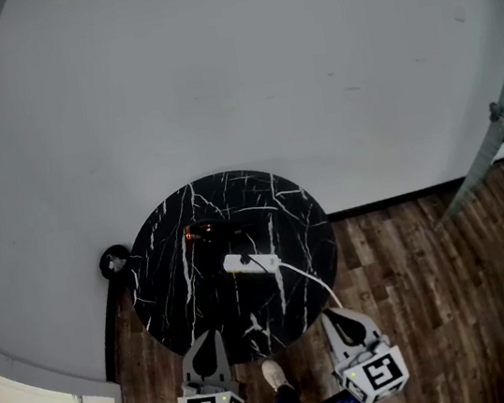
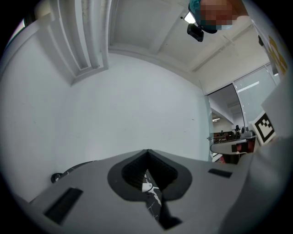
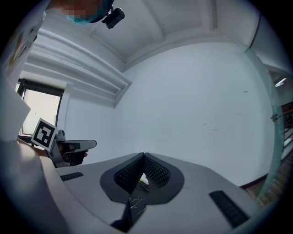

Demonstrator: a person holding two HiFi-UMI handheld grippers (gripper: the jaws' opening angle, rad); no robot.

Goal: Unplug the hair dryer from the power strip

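Note:
A white power strip (image 1: pixel 250 263) lies near the middle of a round black marble table (image 1: pixel 166 285), and its white cable (image 1: pixel 307 277) runs off the table's near right edge. Behind the strip lies the dark hair dryer (image 1: pixel 214 231), with a small orange glow at its left end. My left gripper (image 1: pixel 209 337) hovers at the table's near edge, shut and holding nothing. My right gripper (image 1: pixel 339 318) is at the near right edge beside the cable, also shut and holding nothing. In the left gripper view the closed jaws (image 2: pixel 147 155) hide all but a sliver of table and strip (image 2: pixel 147 187).
A white wall rises right behind the table. A small black round object (image 1: pixel 114 261) sits low at the table's left. Dark wood floor (image 1: pixel 414 265) spreads to the right. The person's shoe (image 1: pixel 273 373) is between the grippers. A glass partition frame (image 1: pixel 493 134) stands at right.

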